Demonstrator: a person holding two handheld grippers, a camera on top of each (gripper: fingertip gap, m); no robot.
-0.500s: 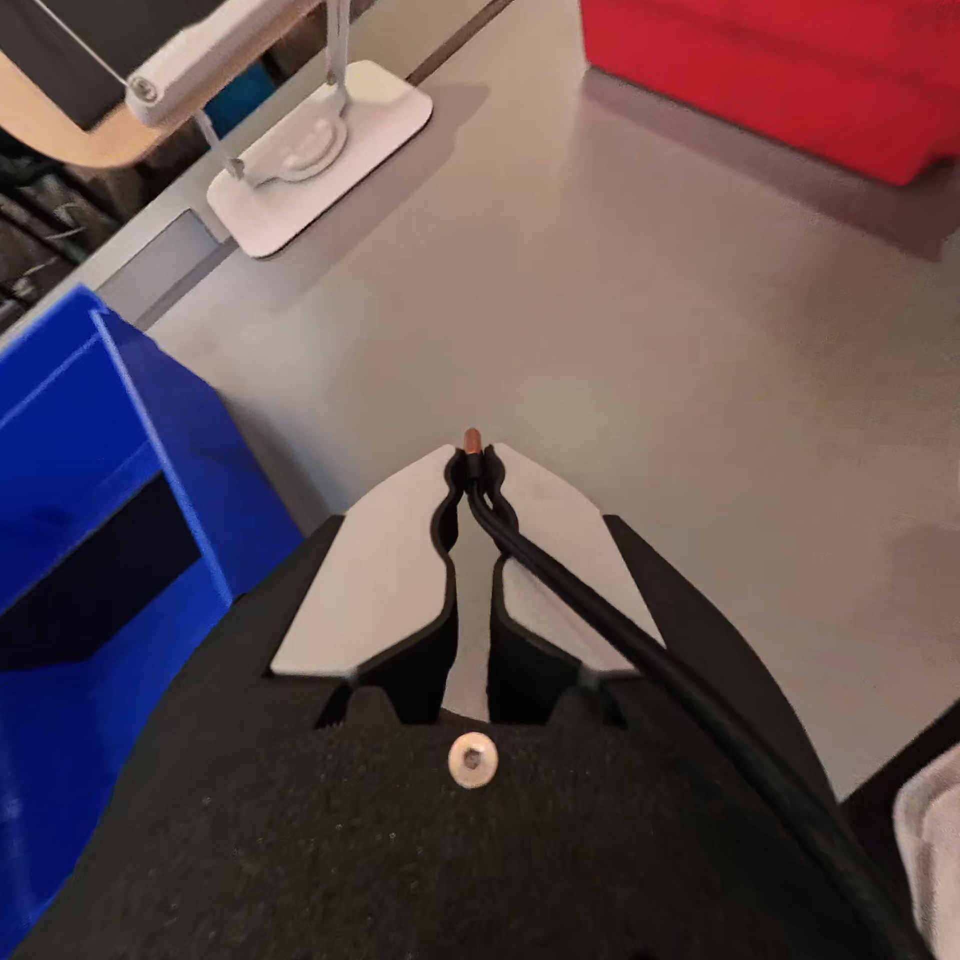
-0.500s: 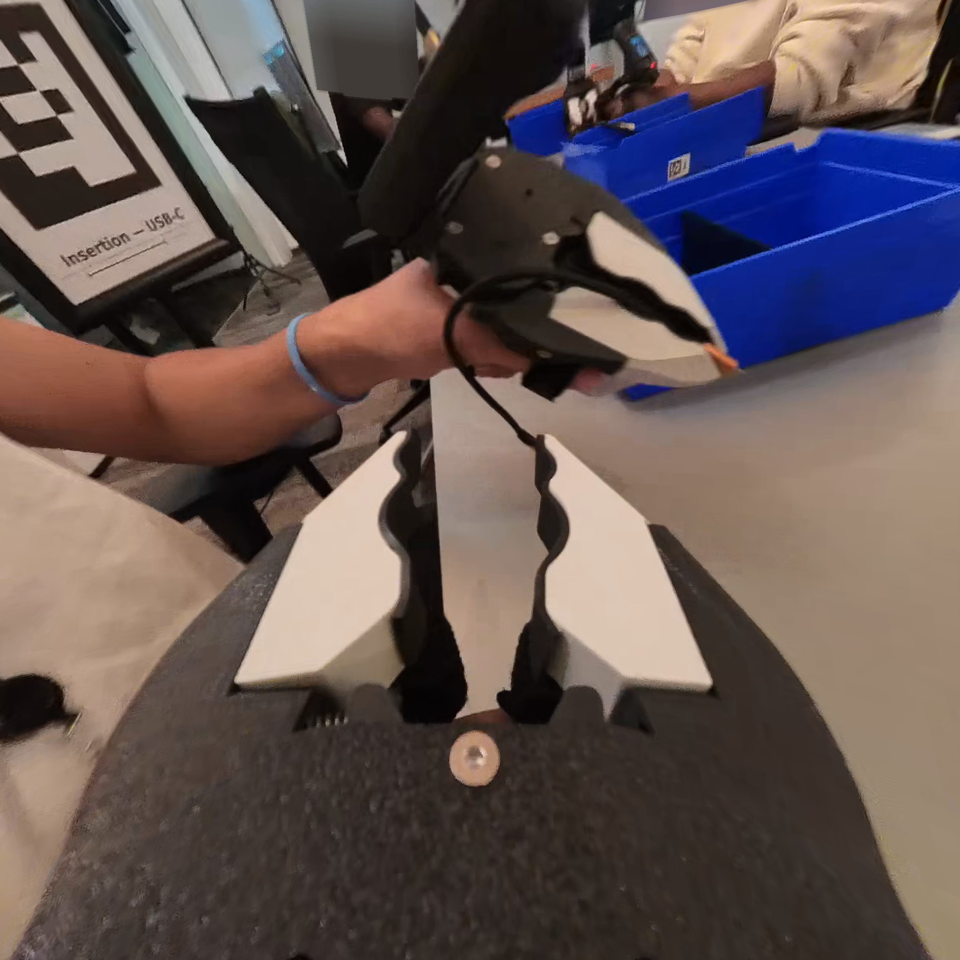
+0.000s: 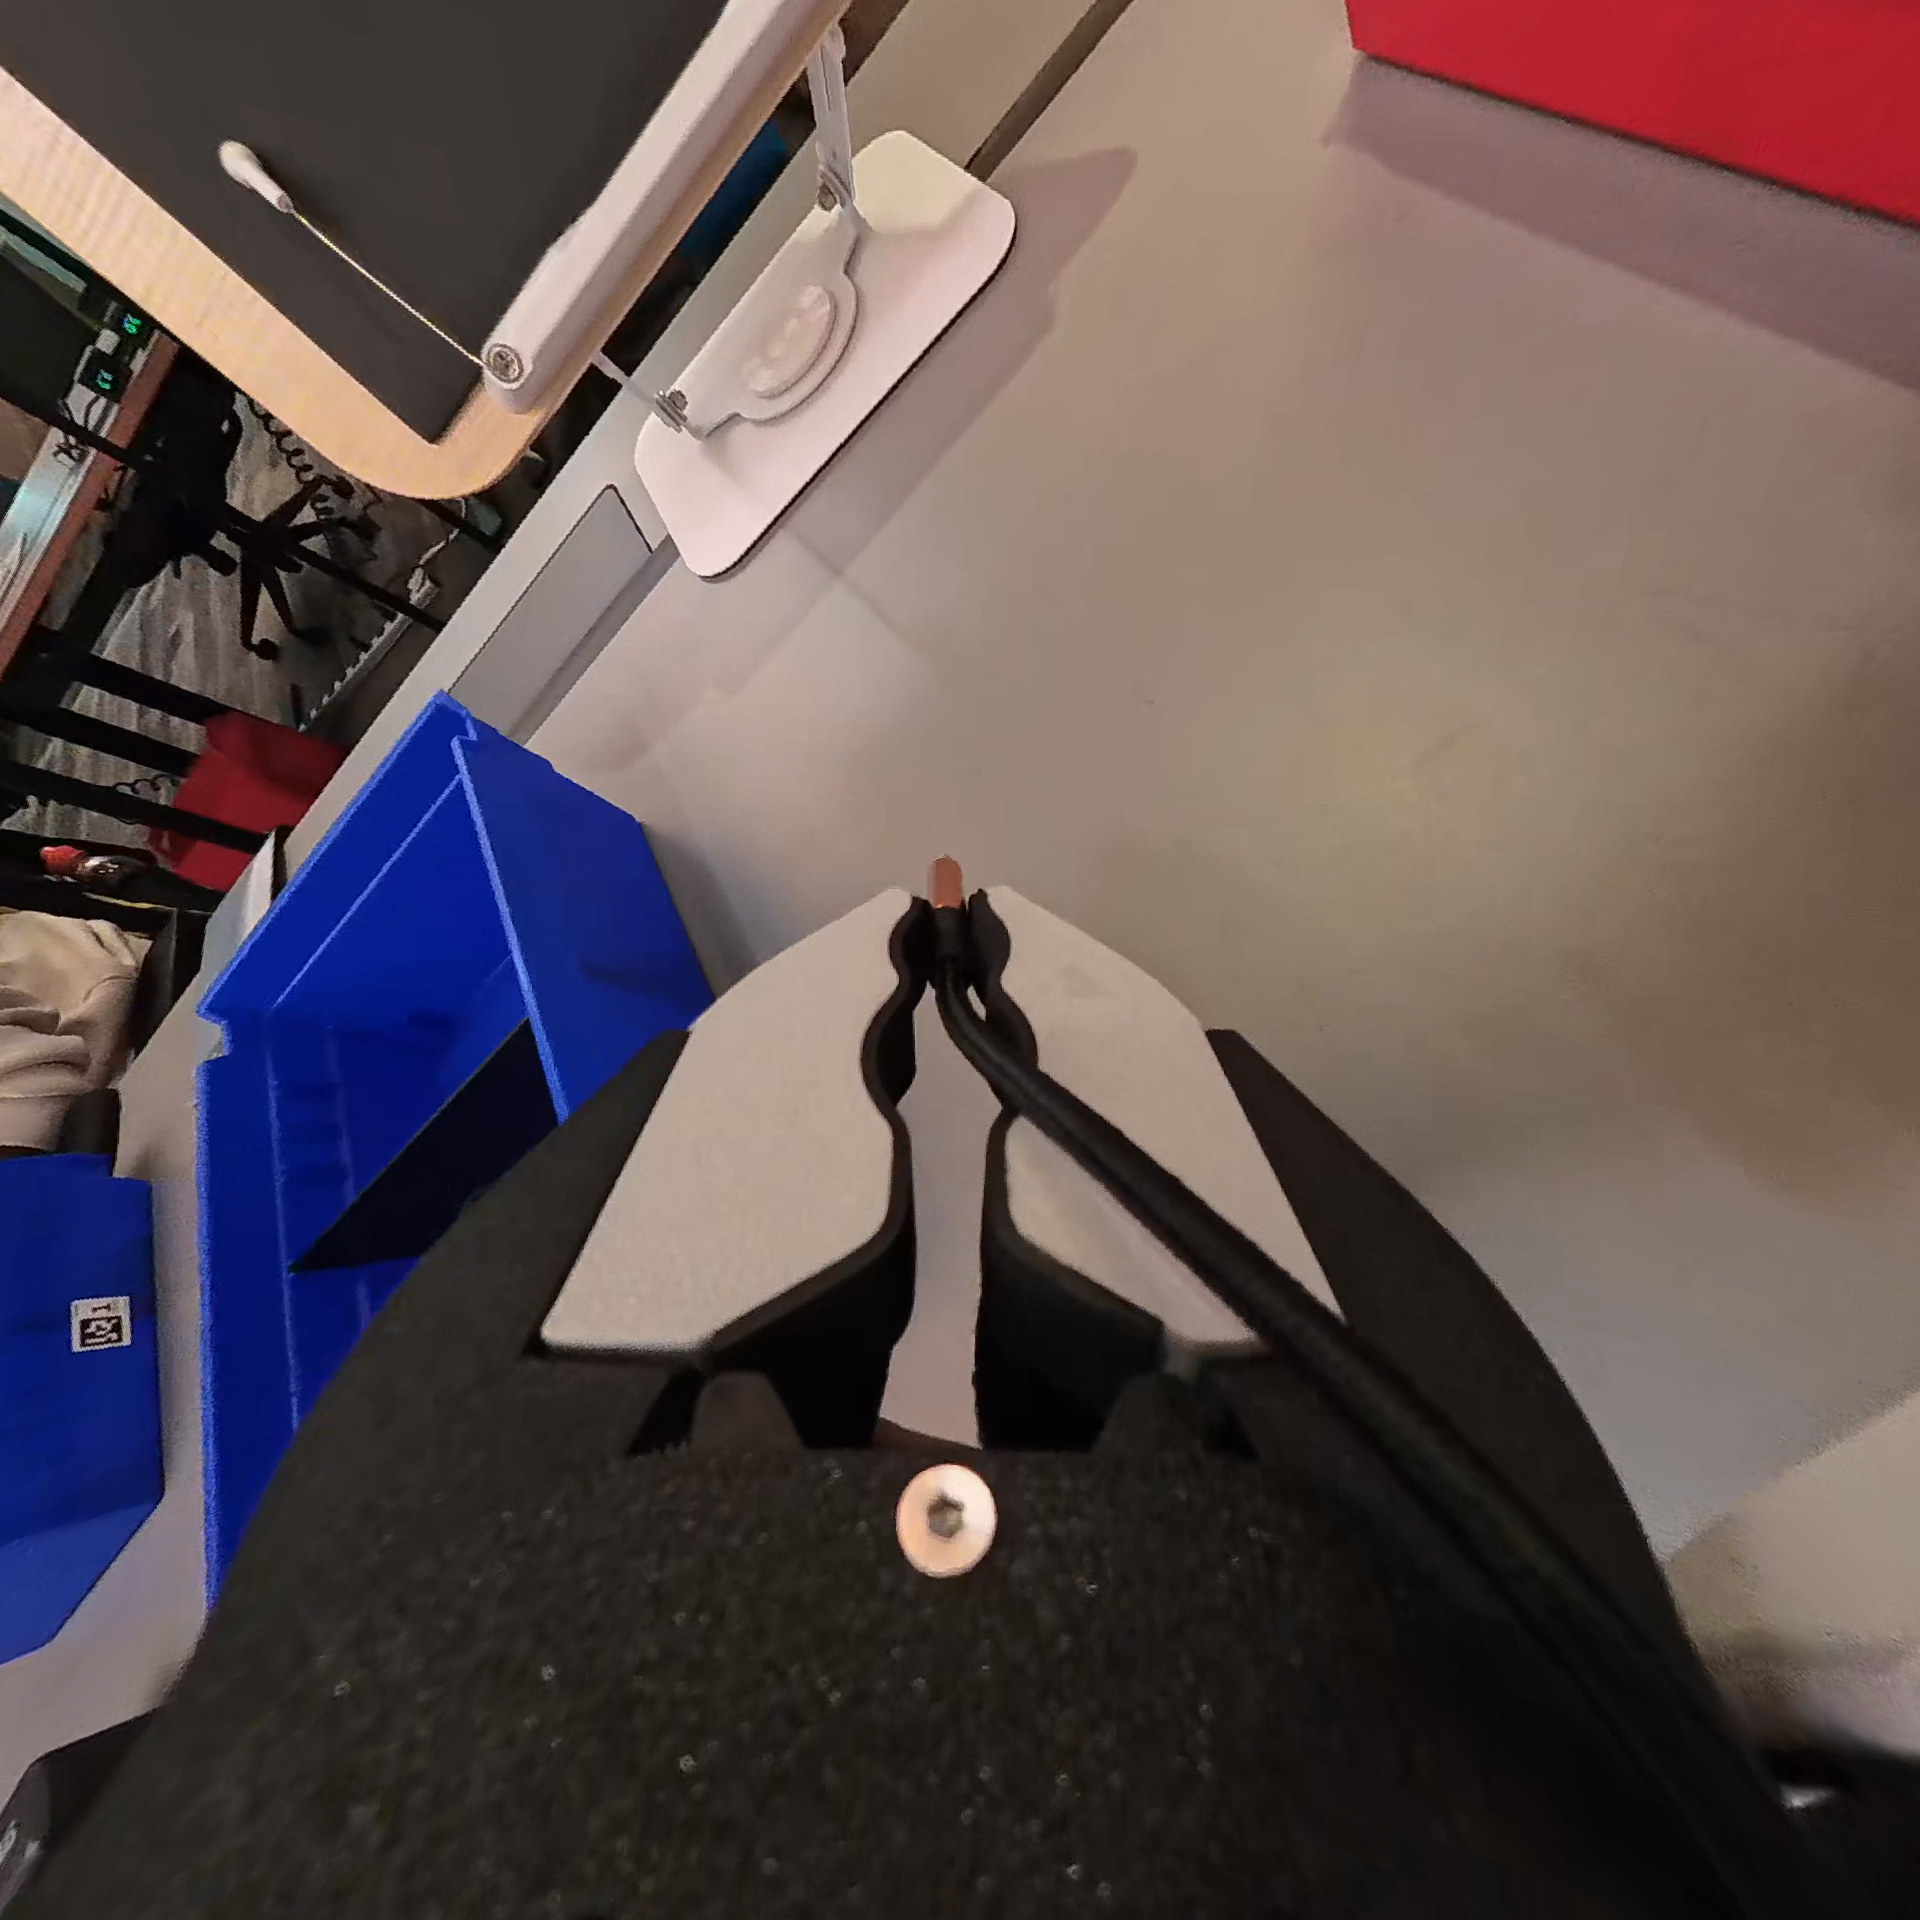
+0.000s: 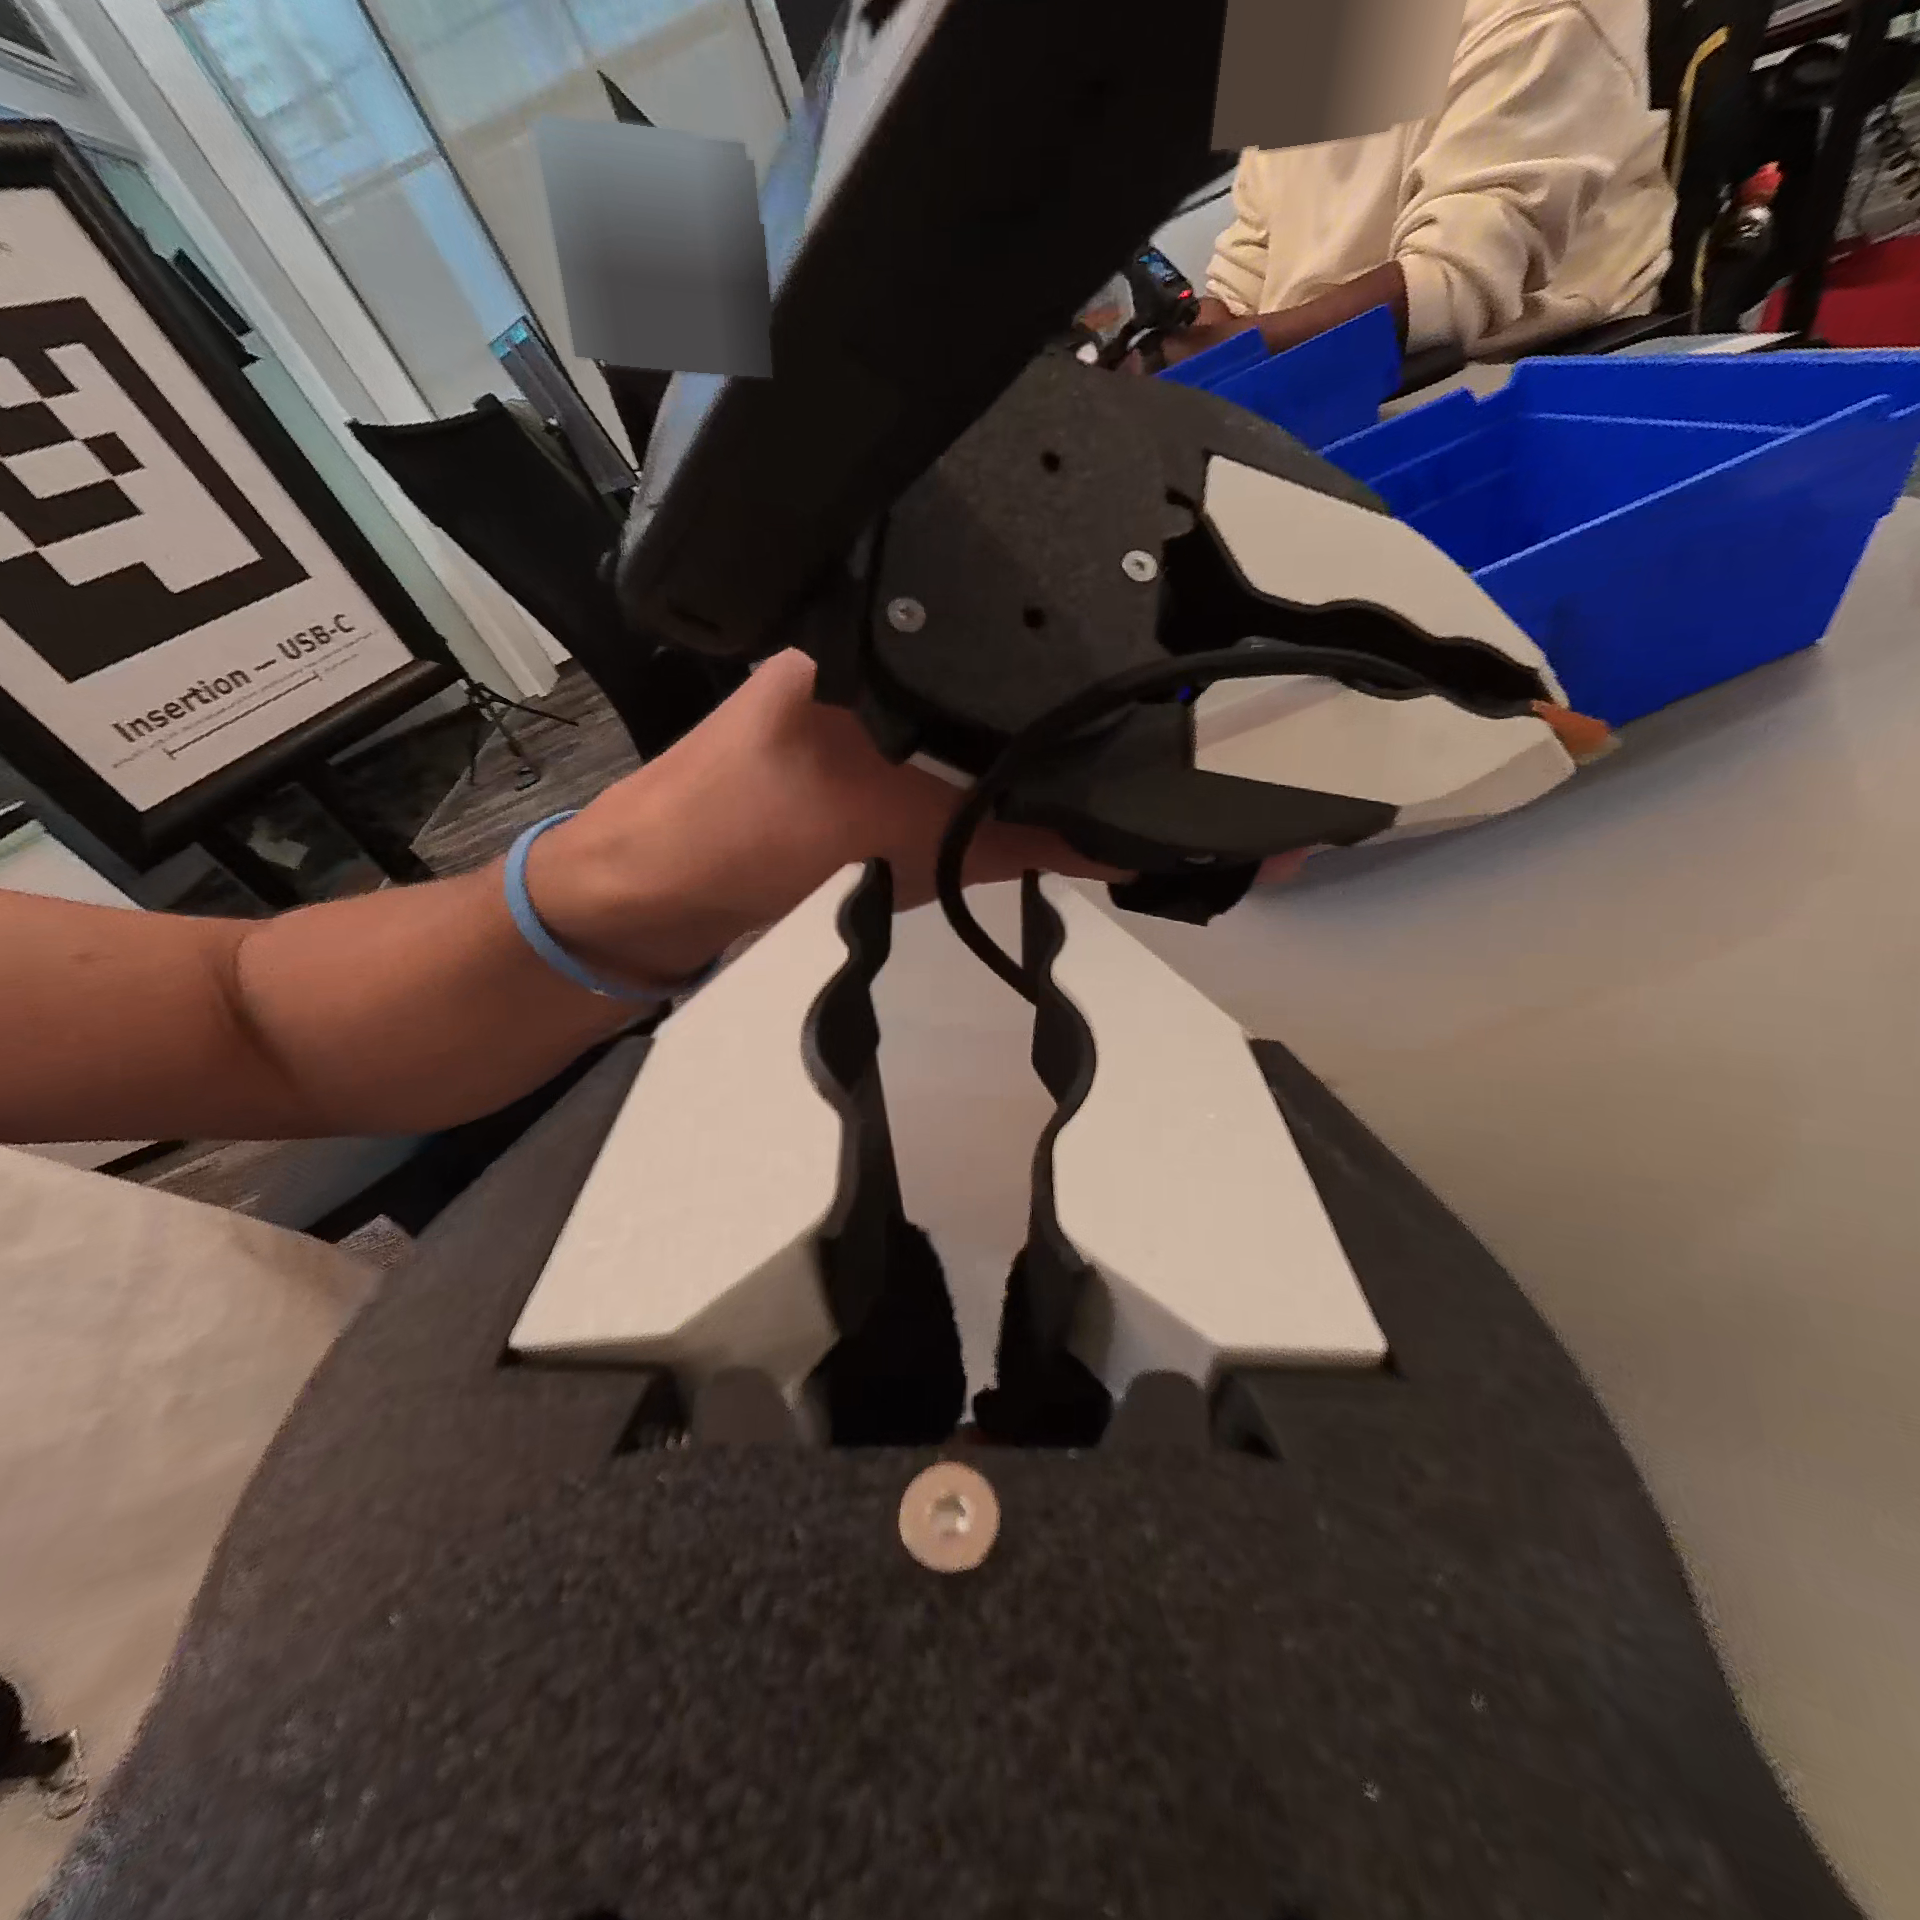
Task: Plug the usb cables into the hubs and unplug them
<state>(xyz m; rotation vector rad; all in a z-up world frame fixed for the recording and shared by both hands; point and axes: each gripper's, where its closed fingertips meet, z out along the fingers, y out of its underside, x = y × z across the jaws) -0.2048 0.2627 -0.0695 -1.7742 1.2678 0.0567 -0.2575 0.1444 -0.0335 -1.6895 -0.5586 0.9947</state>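
My left gripper (image 3: 945, 914) is shut on the end of a black cable (image 3: 1143, 1174). The cable's copper-coloured tip (image 3: 945, 881) sticks out past the fingertips, above the grey table (image 3: 1455, 727). The cable runs back over the right finger. In the right wrist view a hand holds the left gripper (image 4: 1548, 707) above the table. The cable (image 4: 961, 831) loops down from it into the gap of my right gripper (image 4: 956, 894). That gripper is open, and the cable lies against its right finger (image 4: 1049, 997).
A blue bin (image 3: 436, 935) stands left of the left gripper and also shows in the right wrist view (image 4: 1662, 540). A white stand base (image 3: 831, 353) and a red bin (image 3: 1662, 83) lie ahead. A patterned board (image 4: 156, 499) and a seated person (image 4: 1455, 187) are beyond the table.
The left gripper has risen and come closer to the right gripper, still shut on the cable. Its view has swung, showing more of the blue bin. The right gripper stays open.
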